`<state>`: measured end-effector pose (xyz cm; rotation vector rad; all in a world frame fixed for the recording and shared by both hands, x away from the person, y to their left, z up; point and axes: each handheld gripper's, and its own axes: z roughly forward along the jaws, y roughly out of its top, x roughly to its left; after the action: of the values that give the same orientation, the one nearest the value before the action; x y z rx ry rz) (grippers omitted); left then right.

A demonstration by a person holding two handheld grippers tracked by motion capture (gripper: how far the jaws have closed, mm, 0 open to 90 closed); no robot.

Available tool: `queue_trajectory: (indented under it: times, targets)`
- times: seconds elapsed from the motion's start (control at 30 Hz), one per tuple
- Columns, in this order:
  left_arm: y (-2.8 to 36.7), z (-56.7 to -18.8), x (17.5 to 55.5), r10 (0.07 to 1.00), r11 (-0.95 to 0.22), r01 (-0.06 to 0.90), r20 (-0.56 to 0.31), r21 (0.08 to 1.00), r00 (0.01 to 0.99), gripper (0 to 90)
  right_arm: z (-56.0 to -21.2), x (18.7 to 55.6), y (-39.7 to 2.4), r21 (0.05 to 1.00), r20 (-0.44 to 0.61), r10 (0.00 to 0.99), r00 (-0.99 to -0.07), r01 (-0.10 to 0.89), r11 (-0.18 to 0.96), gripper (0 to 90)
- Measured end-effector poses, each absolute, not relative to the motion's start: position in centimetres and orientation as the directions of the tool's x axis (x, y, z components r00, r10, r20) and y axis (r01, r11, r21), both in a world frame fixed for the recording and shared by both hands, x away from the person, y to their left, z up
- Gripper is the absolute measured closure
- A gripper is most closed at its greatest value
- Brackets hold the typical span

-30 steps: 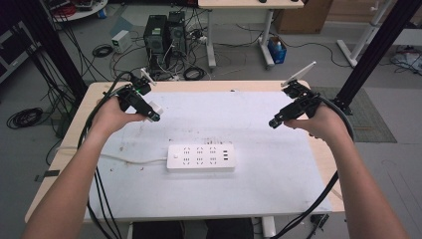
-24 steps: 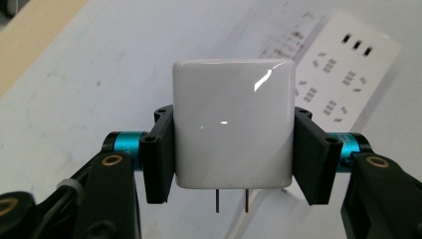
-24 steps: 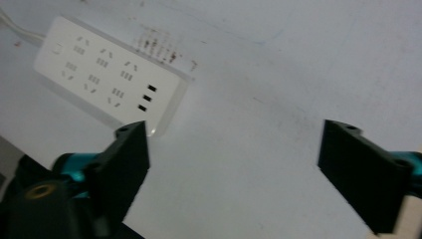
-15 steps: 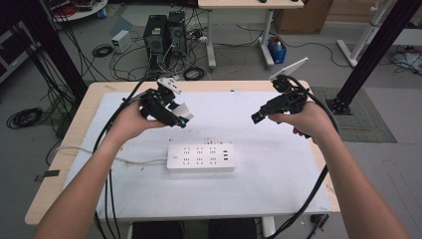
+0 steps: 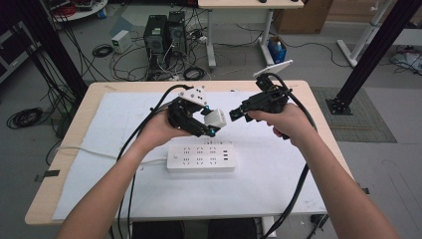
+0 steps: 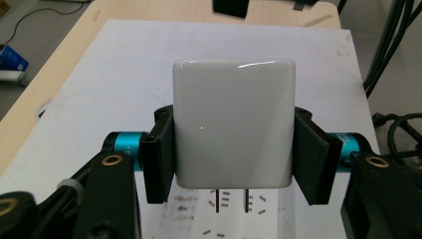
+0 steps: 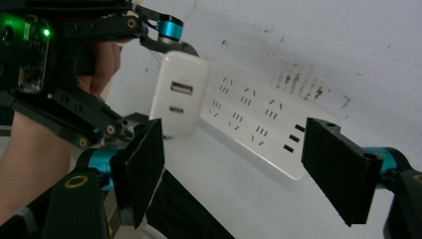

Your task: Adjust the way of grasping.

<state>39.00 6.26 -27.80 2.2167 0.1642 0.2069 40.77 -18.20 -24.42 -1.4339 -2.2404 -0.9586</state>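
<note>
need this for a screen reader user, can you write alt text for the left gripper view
A white square charger is clamped between the left gripper's two black jaws, its two metal prongs pointing down toward the white table mat. Small socket slots of a power strip show just beneath the prongs.

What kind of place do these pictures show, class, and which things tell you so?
Probably a lab or workshop room, not a home. Beyond the table two computer towers stand on a bare floor among loose cables, with black metal frame posts at the sides and another desk behind.
</note>
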Motion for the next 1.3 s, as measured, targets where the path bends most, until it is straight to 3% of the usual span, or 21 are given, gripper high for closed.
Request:
queue_trajectory:
  times: [0.27, 0.33, 0.37, 0.4, 0.43, 0.53, 0.67, 0.73, 0.83, 0.87, 1.0, 1.03, 1.13, 1.2, 1.3]
  targets:
    - [5.0, -27.9, 38.8, 0.183, -0.596, 0.014, 0.118, 0.803, 0.976, 42.6, -25.3, 41.2, -16.2, 0.345, 0.636, 0.634, -0.441, 0.897, 0.277, 26.6]
    - [4.9, -27.9, 38.7, 0.178, -0.592, 0.011, 0.117, 0.806, 0.977, 42.6, -25.7, 41.5, -15.7, 0.341, 0.644, 0.625, -0.441, 0.897, 0.281, 35.1]
    - [4.8, -27.9, 38.7, 0.181, -0.596, 0.004, 0.129, 0.803, 0.975, 42.6, -25.7, 41.5, -15.7, 0.341, 0.644, 0.625, -0.441, 0.897, 0.281, 35.1]
    - [4.7, -27.9, 38.6, 0.186, -0.601, 0.007, 0.131, 0.799, 0.974, 42.6, -25.9, 41.6, -15.5, 0.337, 0.664, 0.606, -0.438, 0.899, 0.28, 45.0]
    - [4.7, -27.9, 38.6, 0.189, -0.603, 0.009, 0.132, 0.798, 0.973, 42.6, -26.0, 41.6, -15.5, 0.34, 0.666, 0.6, -0.444, 0.896, 0.286, 48.8]
    - [4.7, -27.9, 38.6, 0.191, -0.605, -0.004, 0.149, 0.796, 0.97, 42.6, -26.2, 41.7, -15.6, 0.335, 0.675, 0.597, -0.434, 0.901, 0.277, 56.8]
    - [4.5, -27.9, 38.3, 0.212, -0.62, -0.039, 0.215, 0.784, 0.953, 41.6, -26.2, 41.8, -15.9, 0.357, 0.68, 0.582, -0.446, 0.895, 0.268, 62.5]
    - [4.3, -27.9, 38.3, 0.22, -0.621, -0.026, 0.205, 0.784, 0.954, 40.7, -26.2, 41.9, -15.9, 0.36, 0.678, 0.581, -0.451, 0.892, 0.273, 62.5]
    - [4.3, -28.1, 38.3, 0.233, -0.658, -0.024, 0.234, 0.752, 0.944, 24.5, -25.9, 41.9, -16.3, 0.394, 0.669, 0.567, -0.48, 0.876, 0.277, 62.5]
    - [4.4, -28.2, 38.3, 0.229, -0.672, -0.021, 0.235, 0.74, 0.945, 22.8, -25.8, 41.9, -16.5, 0.402, 0.663, 0.567, -0.489, 0.871, 0.282, 62.5]
    - [5.6, -28.4, 38.0, 0.248, -0.74, 0.01, 0.26, 0.672, 0.933, 17.6, -25.0, 42.0, -17.1, 0.431, 0.612, 0.598, -0.517, 0.852, 0.295, 62.5]
    - [6.6, -28.4, 38.0, 0.272, -0.768, 0.043, 0.265, 0.639, 0.925, 17.6, -24.4, 41.9, -17.4, 0.451, 0.545, 0.638, -0.544, 0.832, 0.325, 62.5]
    - [8.0, -28.4, 37.9, 0.302, -0.79, 0.09, 0.257, 0.606, 0.918, 16.8, -23.9, 41.8, -17.4, 0.449, 0.492, 0.66, -0.568, 0.815, 0.367, 62.5]
    - [9.2, -28.4, 37.9, 0.33, -0.818, 0.133, 0.267, 0.56, 0.905, 16.8, -23.3, 41.6, -17.4, 0.449, 0.357, 0.708, -0.61, 0.776, 0.442, 62.5]
    - [11.6, -28.4, 37.9, 0.366, -0.859, 0.204, 0.285, 0.47, 0.886, 16.8, -22.8, 41.5, -17.6, 0.449, 0.31, 0.722, -0.619, 0.765, 0.462, 62.5]
